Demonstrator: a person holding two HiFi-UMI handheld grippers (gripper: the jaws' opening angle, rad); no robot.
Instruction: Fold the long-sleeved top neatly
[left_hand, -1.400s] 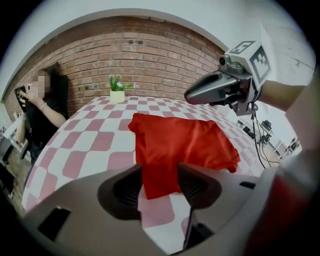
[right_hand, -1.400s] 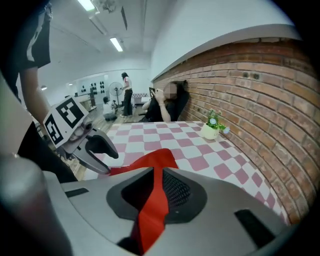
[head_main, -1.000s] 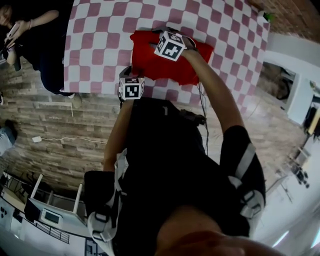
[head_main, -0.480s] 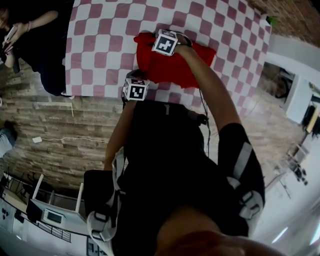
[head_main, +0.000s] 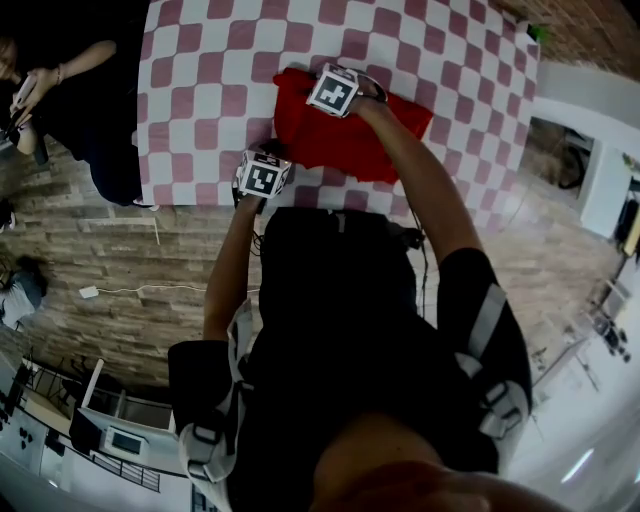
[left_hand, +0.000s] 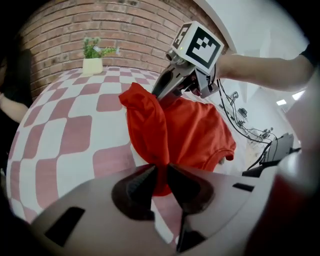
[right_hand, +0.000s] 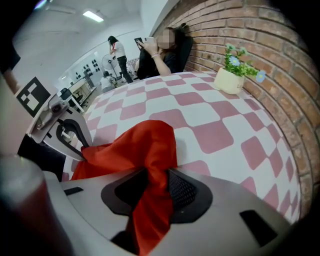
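Brick wall (right_hand: 280, 45) backs my pink-and-white checked worktop (head_main: 200, 90), with a potted plant (right_hand: 230, 80) at its far edge. The red long-sleeved top (head_main: 330, 135) lies bunched near the front edge, its long axis running side to side. My left gripper (left_hand: 160, 172) fingers have just been closing and pinch a raised fold; my right gripper (right_hand: 157, 187) fingers, likewise closing, clamp another fold.
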